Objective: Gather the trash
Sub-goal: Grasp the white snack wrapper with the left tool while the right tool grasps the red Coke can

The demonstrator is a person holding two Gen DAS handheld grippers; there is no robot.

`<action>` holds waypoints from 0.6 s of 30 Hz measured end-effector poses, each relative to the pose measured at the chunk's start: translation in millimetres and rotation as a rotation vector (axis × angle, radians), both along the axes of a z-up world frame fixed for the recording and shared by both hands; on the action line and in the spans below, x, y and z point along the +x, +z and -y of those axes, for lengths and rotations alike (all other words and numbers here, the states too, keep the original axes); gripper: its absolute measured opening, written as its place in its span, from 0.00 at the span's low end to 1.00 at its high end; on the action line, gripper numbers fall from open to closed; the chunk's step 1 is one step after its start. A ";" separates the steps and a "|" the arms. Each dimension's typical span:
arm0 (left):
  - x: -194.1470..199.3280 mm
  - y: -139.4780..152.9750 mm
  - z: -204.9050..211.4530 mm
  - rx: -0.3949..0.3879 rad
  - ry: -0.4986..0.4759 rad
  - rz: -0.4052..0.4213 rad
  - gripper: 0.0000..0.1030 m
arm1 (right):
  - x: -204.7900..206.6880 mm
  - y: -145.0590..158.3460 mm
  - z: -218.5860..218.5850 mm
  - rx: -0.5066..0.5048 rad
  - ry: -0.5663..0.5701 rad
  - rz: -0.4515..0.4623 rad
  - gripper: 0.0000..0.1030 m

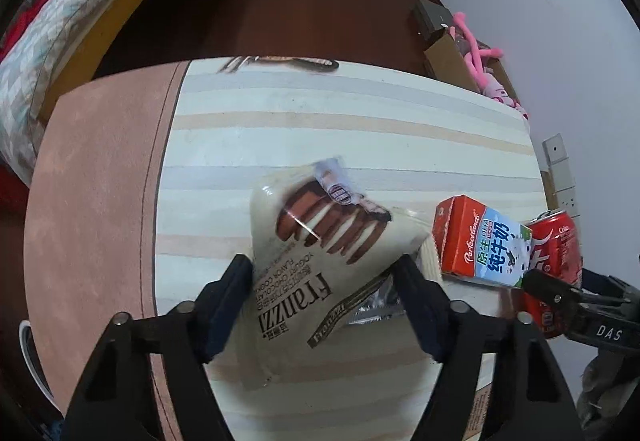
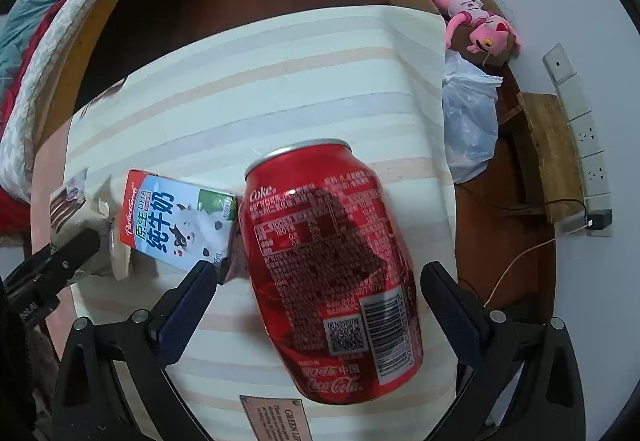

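Still early: left gripper [image 1: 324,301] straddles the cookie wrapper [image 1: 316,261] with jaws spread, right gripper [image 2: 320,305] stands open around the cola can [image 2: 332,265], neither clearly clamped; the milk carton [image 2: 180,225] lies between them on the striped table [image 2: 280,81], nothing binned.

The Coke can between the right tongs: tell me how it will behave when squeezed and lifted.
The Coke can is probably light and easily dented, since thin metal trash is likely empty. Its glossy curved wall may slip between the open right tongs. It leans against the milk carton, so a nudge could tip or roll it across the striped cloth.
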State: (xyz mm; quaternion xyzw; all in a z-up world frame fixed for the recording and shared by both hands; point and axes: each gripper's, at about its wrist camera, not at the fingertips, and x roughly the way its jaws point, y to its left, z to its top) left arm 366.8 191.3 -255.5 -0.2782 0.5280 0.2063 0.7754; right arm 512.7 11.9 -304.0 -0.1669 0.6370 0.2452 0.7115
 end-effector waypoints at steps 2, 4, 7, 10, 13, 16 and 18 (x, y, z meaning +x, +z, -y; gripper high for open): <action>-2.5 1.4 -1.8 0.015 -0.007 0.003 0.47 | -1.0 0.4 -0.7 0.003 0.003 -0.004 0.99; -3.0 1.4 -0.2 0.025 -0.013 0.009 0.43 | -3.2 1.6 -0.5 0.006 0.011 -0.006 0.94; -10.3 2.6 -0.6 0.035 -0.020 0.014 0.31 | -7.1 4.8 0.7 0.024 0.018 -0.023 0.84; -18.3 2.5 1.8 0.028 -0.034 0.022 0.27 | -8.0 8.2 3.0 0.025 0.018 -0.032 0.76; -15.2 1.0 5.0 0.059 -0.043 0.016 0.29 | -8.9 7.2 2.3 0.018 0.031 -0.035 0.77; -14.3 -0.1 6.3 0.073 -0.054 0.002 0.31 | -5.8 6.1 2.6 0.030 0.015 -0.049 0.77; -12.5 0.0 6.8 0.082 -0.046 -0.017 0.31 | -2.8 2.8 3.2 0.034 0.007 -0.061 0.77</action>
